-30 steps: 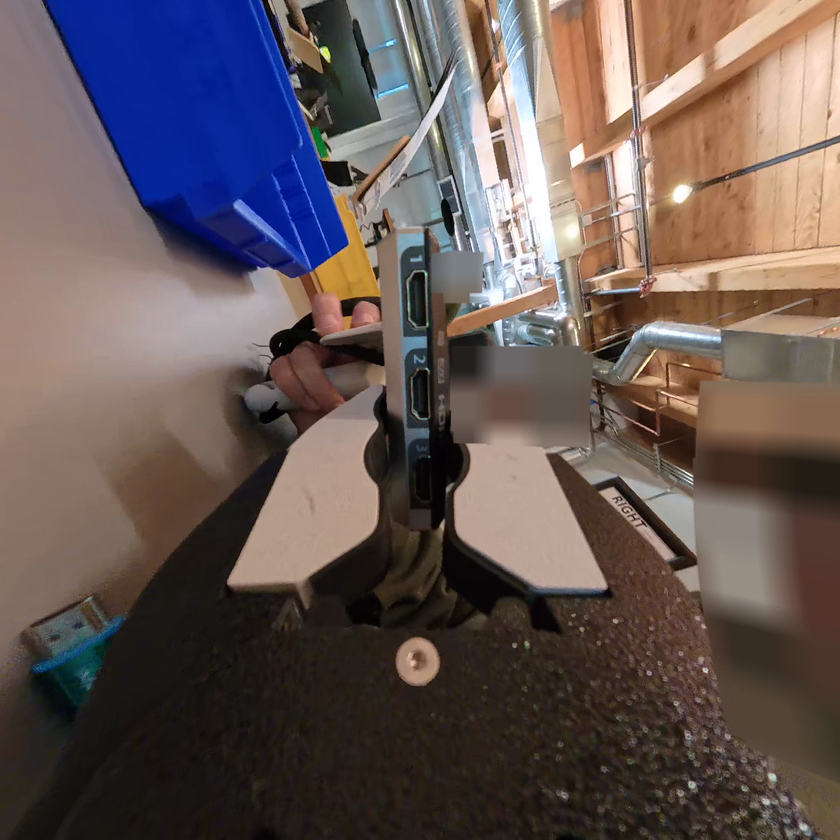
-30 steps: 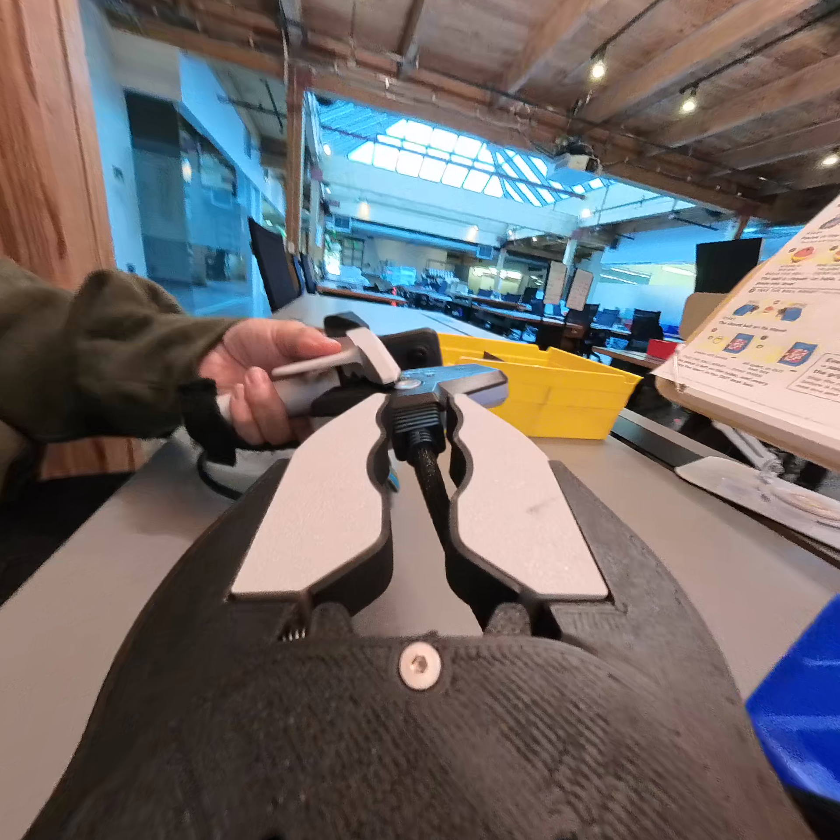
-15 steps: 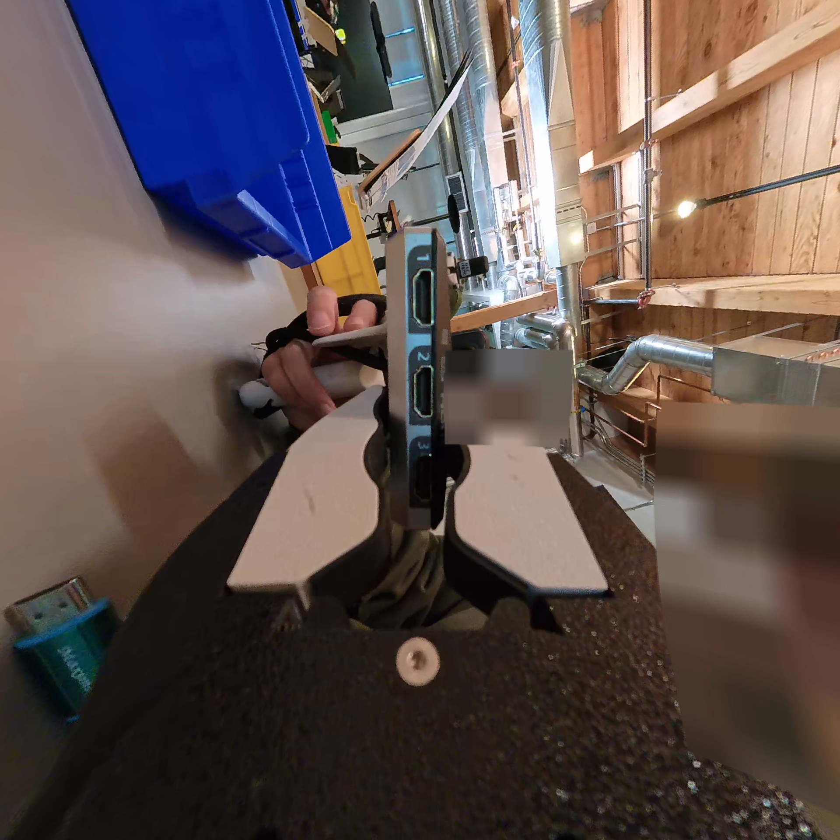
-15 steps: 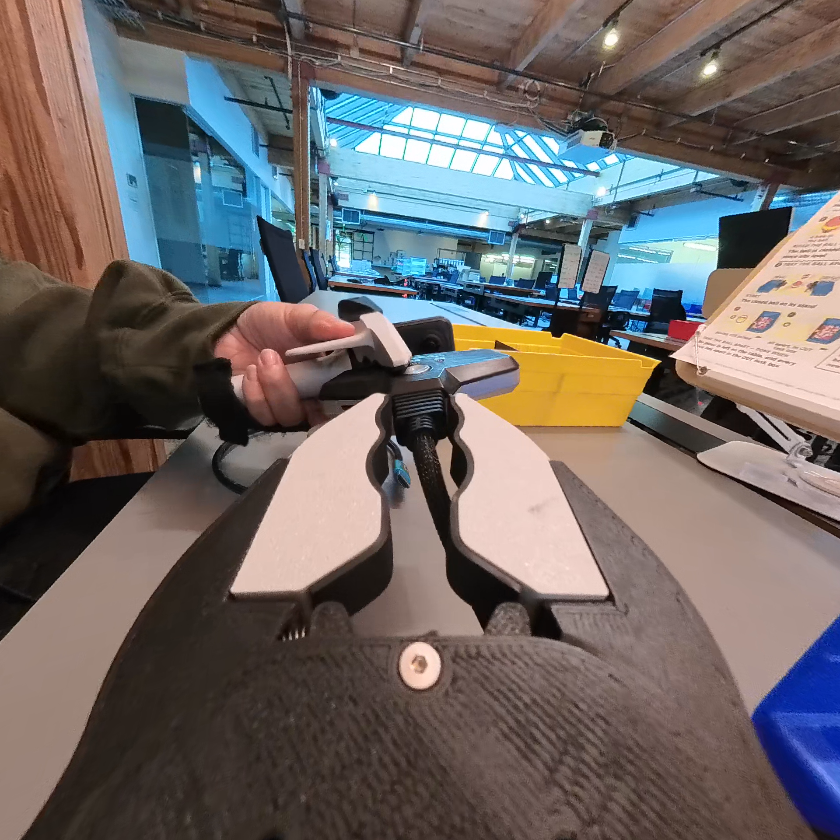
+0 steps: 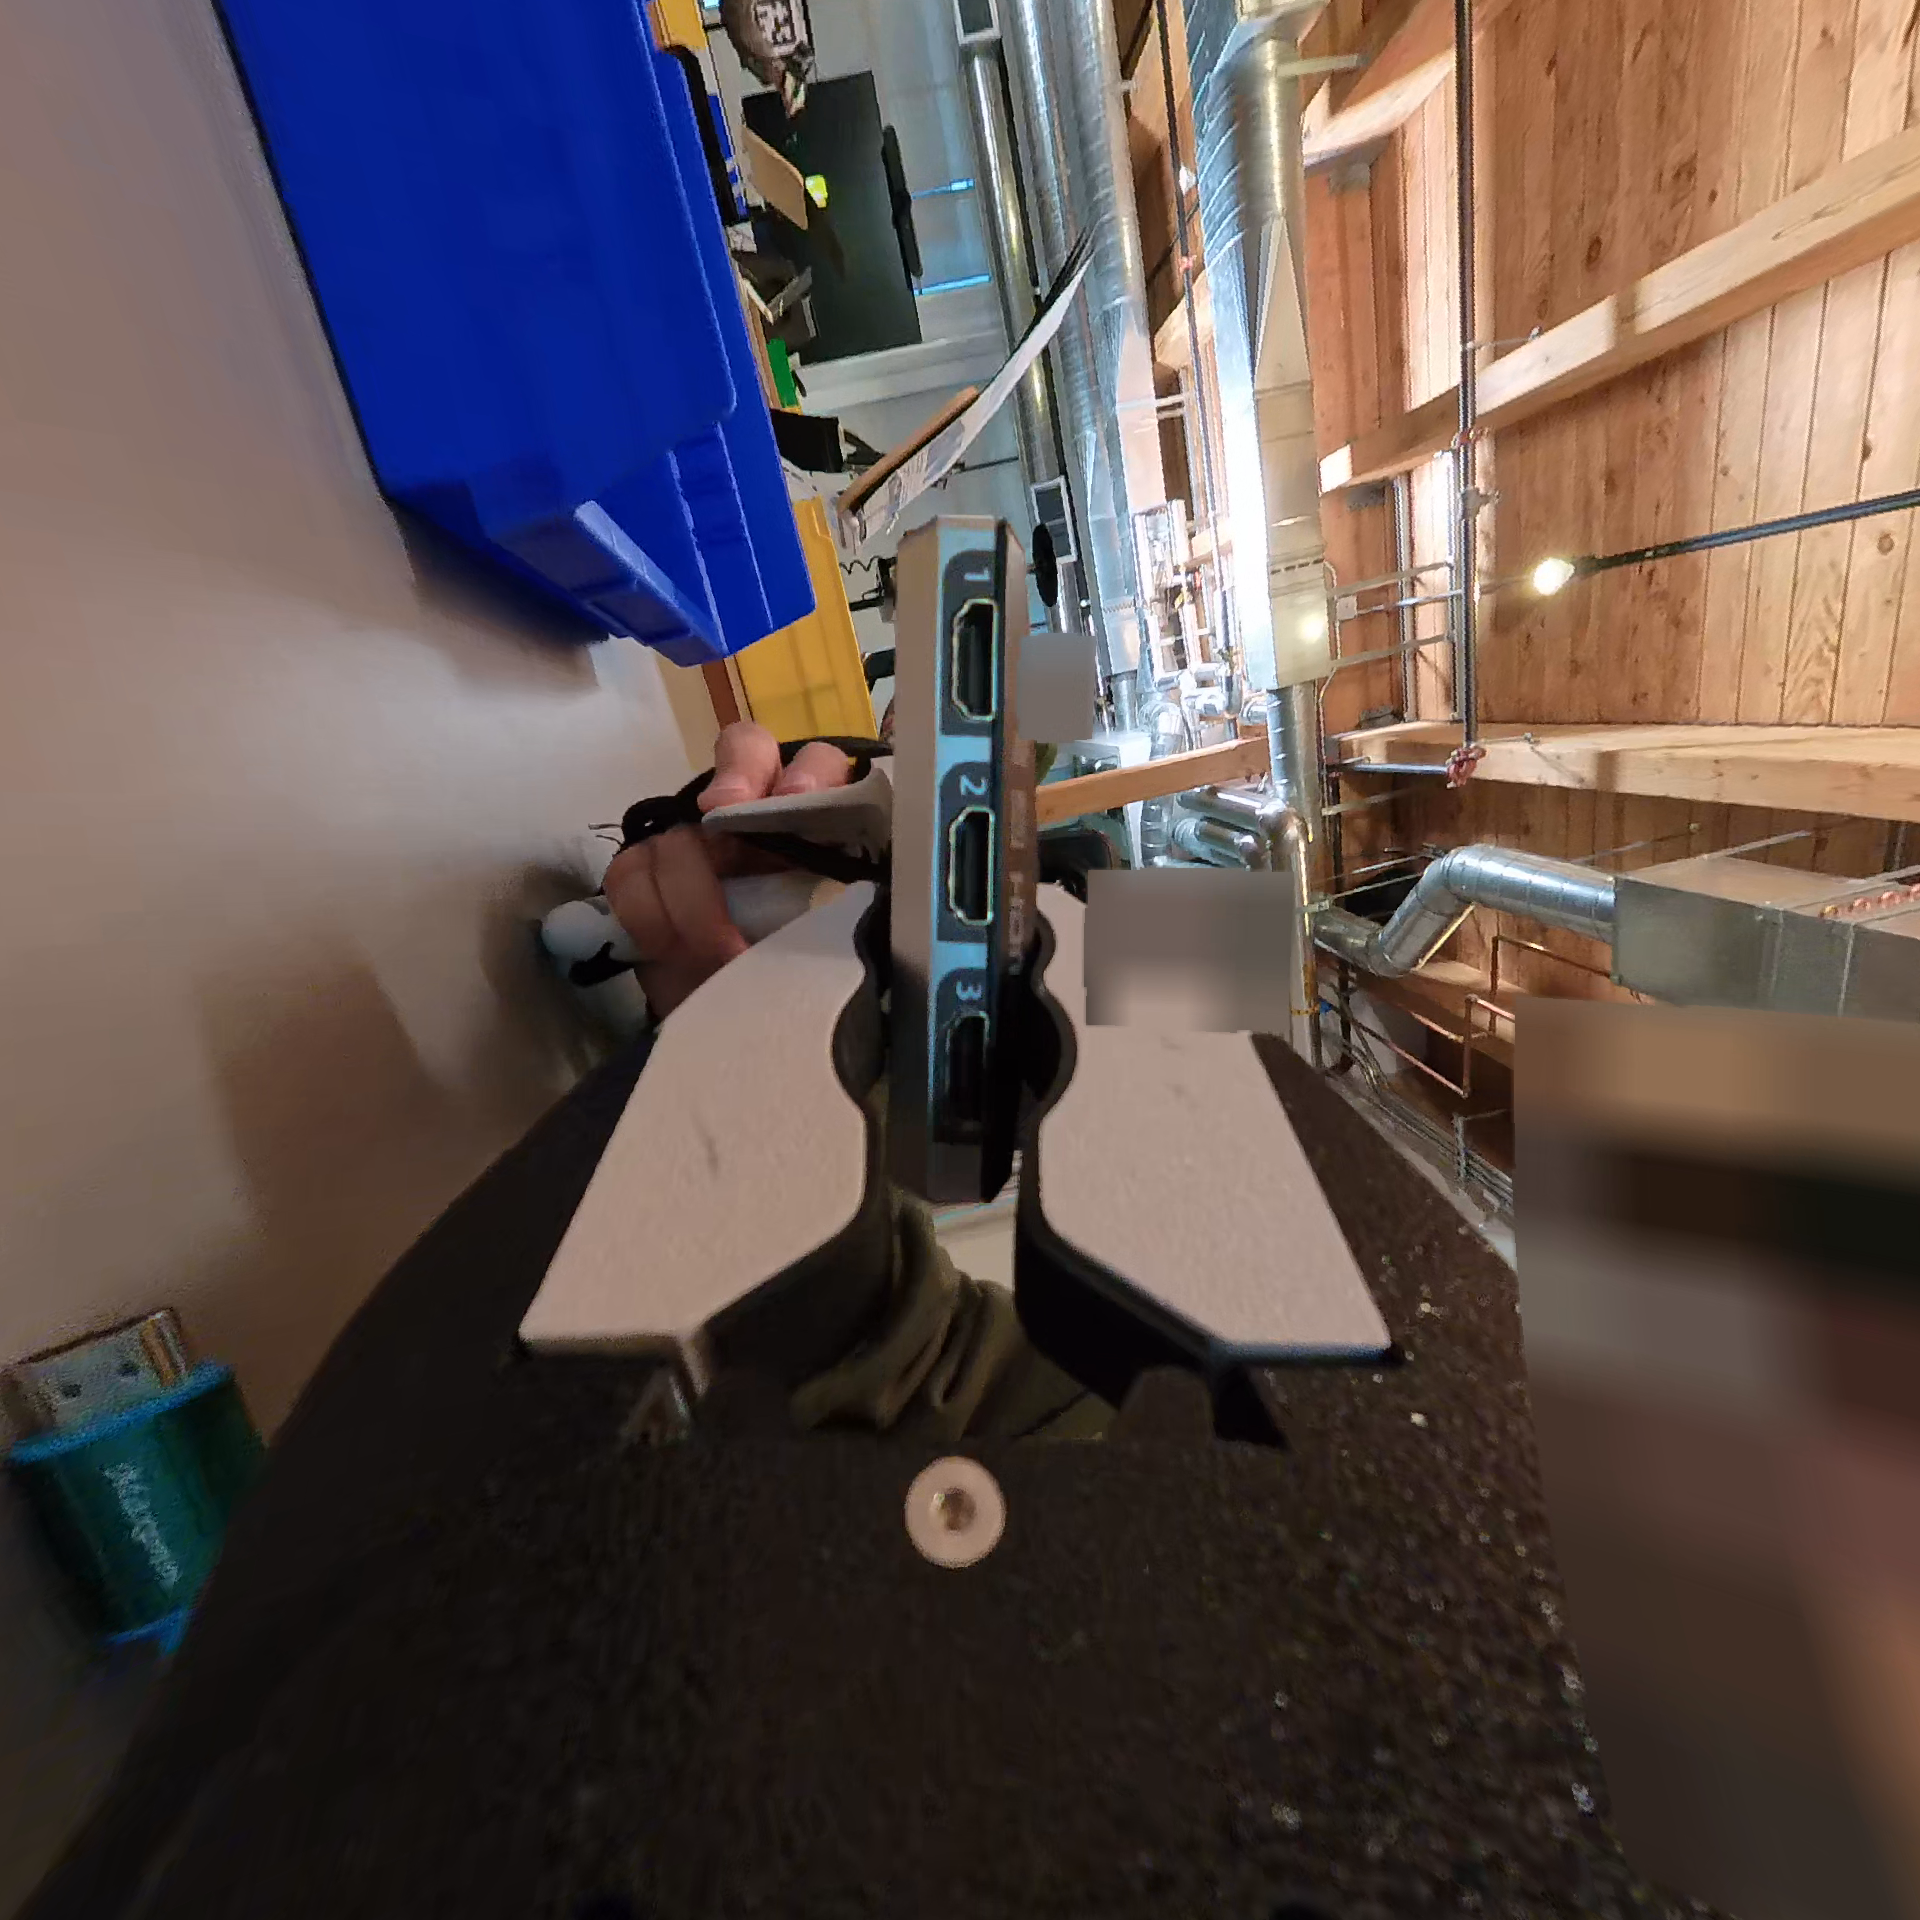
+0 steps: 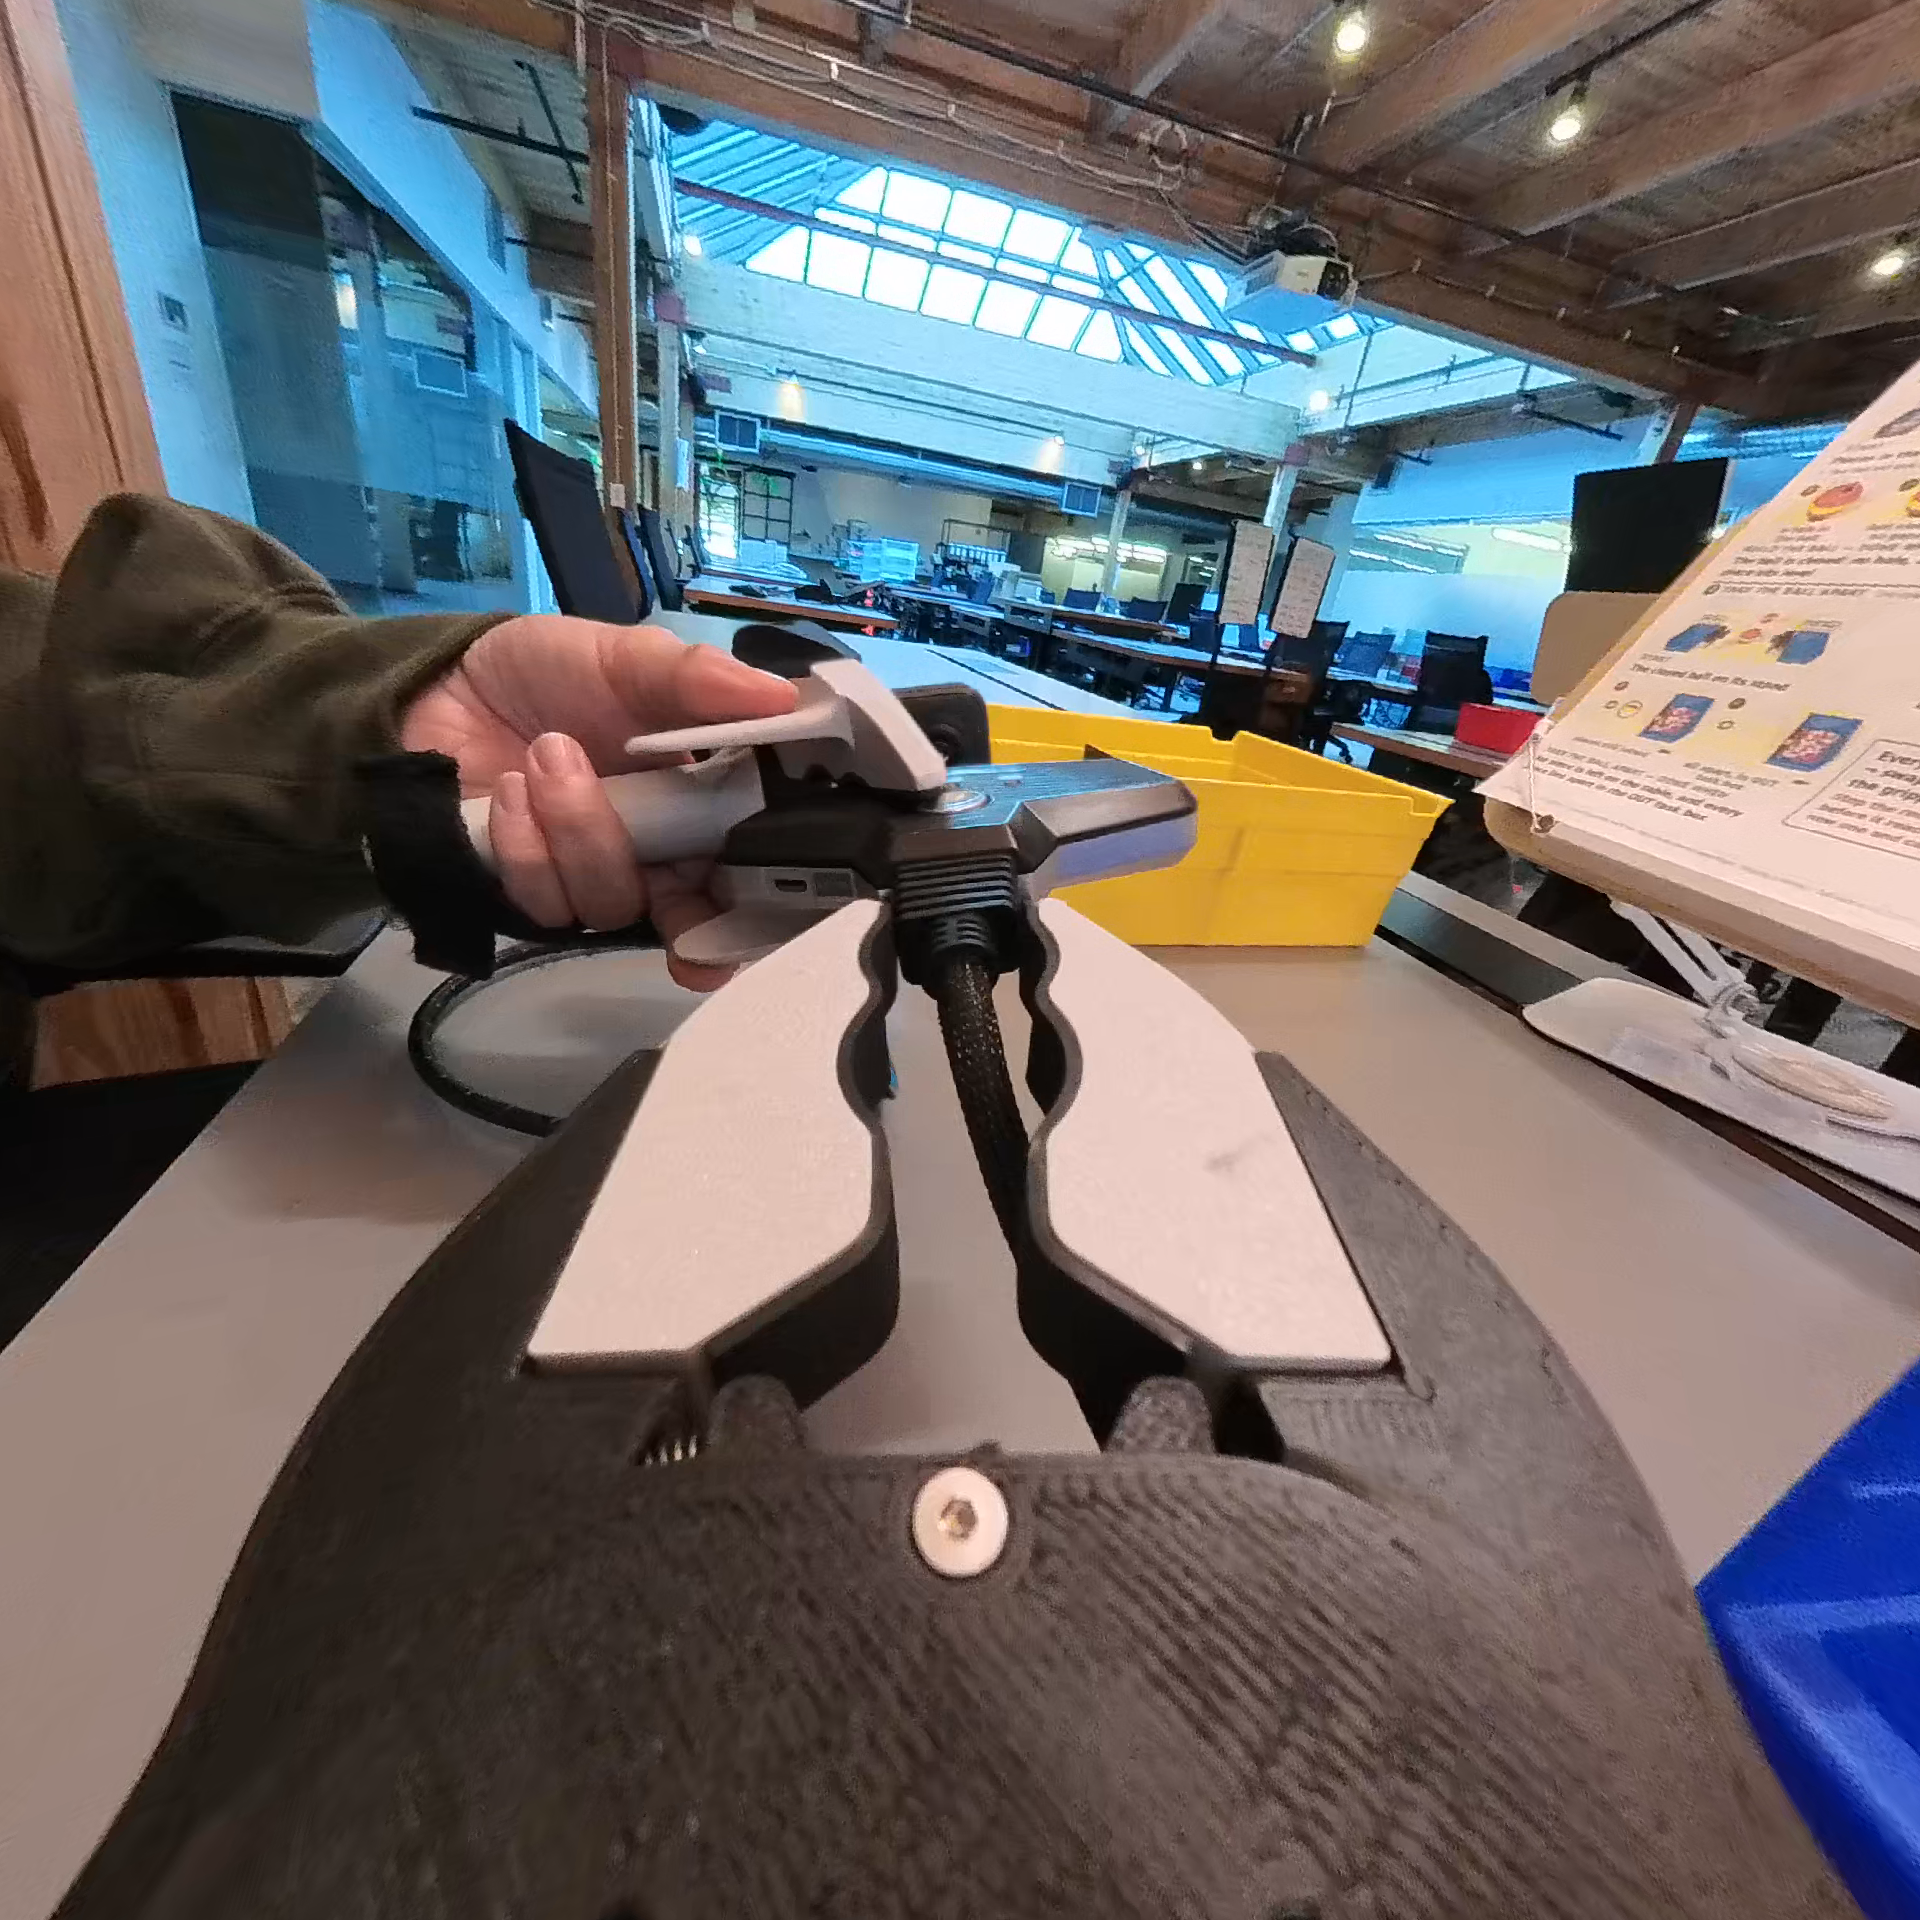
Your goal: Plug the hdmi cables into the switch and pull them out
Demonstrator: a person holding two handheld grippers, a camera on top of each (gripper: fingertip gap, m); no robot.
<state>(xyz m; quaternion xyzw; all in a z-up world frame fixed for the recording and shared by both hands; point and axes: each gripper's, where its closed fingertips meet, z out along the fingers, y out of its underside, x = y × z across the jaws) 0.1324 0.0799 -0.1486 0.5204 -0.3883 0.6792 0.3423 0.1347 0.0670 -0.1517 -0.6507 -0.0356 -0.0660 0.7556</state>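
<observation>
My left gripper (image 5: 954, 1049) clamps the grey HDMI switch (image 5: 951, 862) by its lower end, the fingers pinched narrow on both flat faces. The switch stands on edge at 12 o'clock in the left wrist view, its three numbered ports facing me; all three are unoccupied on this side. Behind it, at 10 o'clock, a person's hand (image 5: 691, 883) grips the handle of my other tool.

My right gripper (image 6: 956, 935) is closed narrow on the black HDMI plug (image 6: 951, 883), whose braided cable (image 6: 982, 1081) runs back between the fingers toward 6 o'clock. The plug is seated in the switch's (image 6: 1049, 821) near edge, the switch lying flat at 12 o'clock, held from 9 o'clock by the left gripper in a hand (image 6: 582, 758) with an olive sleeve (image 6: 187, 717).

Surroundings, right wrist view: yellow bin (image 6: 1247, 842) just behind the switch at 1 o'clock; instruction sheet on a stand (image 6: 1745, 748) at 2 o'clock; blue bin (image 6: 1829, 1642) at 5 o'clock; a loose black cable loop (image 6: 457, 1060) on the grey table (image 6: 260, 1195) at 9 o'clock. Left wrist view: a second, teal-shelled HDMI plug (image 5: 125, 1475) lies on the table at 8 o'clock, well apart from the switch.
</observation>
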